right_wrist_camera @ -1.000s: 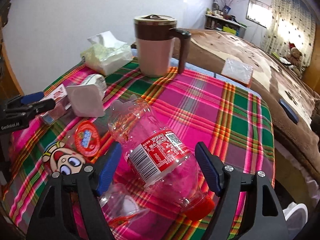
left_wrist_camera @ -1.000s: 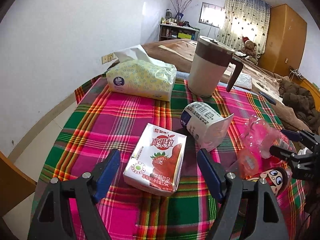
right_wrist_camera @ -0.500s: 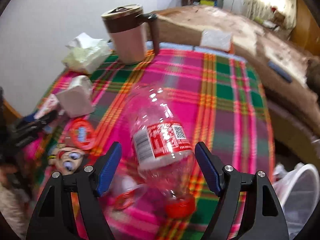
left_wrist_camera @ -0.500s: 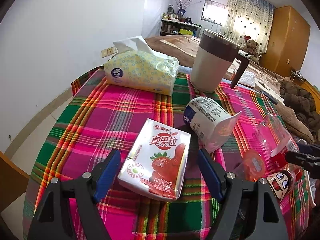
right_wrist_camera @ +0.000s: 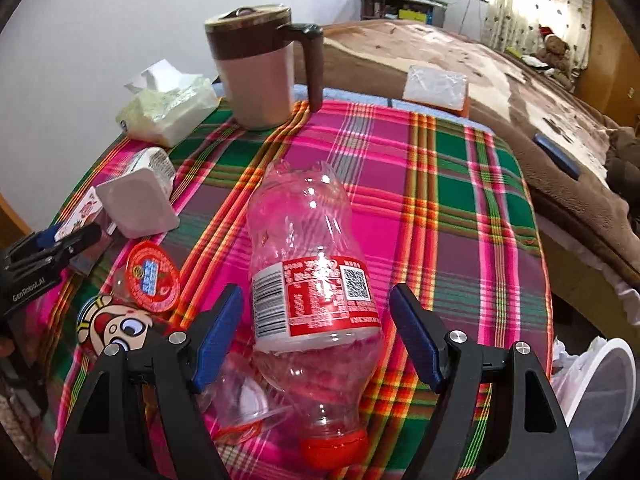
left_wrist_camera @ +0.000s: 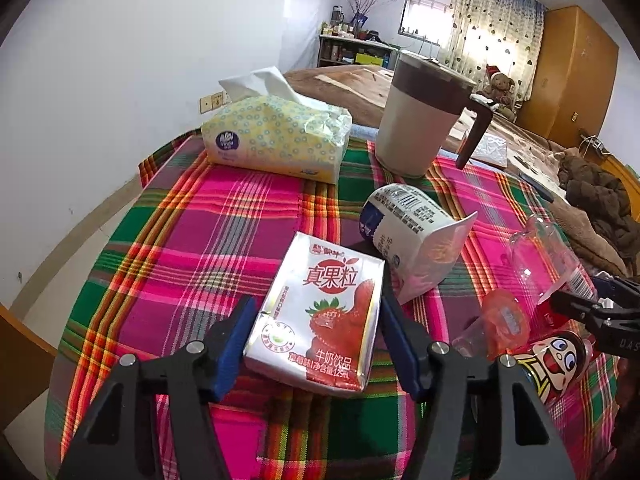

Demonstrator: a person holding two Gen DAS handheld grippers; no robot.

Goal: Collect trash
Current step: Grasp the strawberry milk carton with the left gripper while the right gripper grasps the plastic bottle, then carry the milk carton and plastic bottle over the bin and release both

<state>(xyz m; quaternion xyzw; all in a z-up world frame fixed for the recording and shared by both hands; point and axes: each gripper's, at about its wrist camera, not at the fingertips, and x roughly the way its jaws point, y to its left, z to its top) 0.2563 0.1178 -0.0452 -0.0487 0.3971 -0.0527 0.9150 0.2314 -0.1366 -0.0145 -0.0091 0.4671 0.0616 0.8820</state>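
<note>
A strawberry milk carton (left_wrist_camera: 324,316) lies flat on the plaid tablecloth (left_wrist_camera: 224,236). My left gripper (left_wrist_camera: 318,340) is open with its blue fingers on either side of the carton, close to its edges. A white milk carton (left_wrist_camera: 416,240) lies on its side just beyond. A clear plastic bottle (right_wrist_camera: 312,280) with a red label and red cap lies on the cloth between the open fingers of my right gripper (right_wrist_camera: 316,336). A red-lidded jelly cup (right_wrist_camera: 152,280) and a cartoon-face cup (right_wrist_camera: 112,326) lie to the bottle's left.
A tissue pack (left_wrist_camera: 276,140) and a lidded brown-and-cream mug (left_wrist_camera: 420,120) stand at the table's far side. A white bin with a plastic liner (right_wrist_camera: 600,392) stands off the table's right edge. A bed with a brown blanket (right_wrist_camera: 460,60) lies behind.
My left gripper moved forward, so the strawberry carton now sits deeper between its fingers, which stand closer together. My right gripper swung and returned, still straddling the bottle.
</note>
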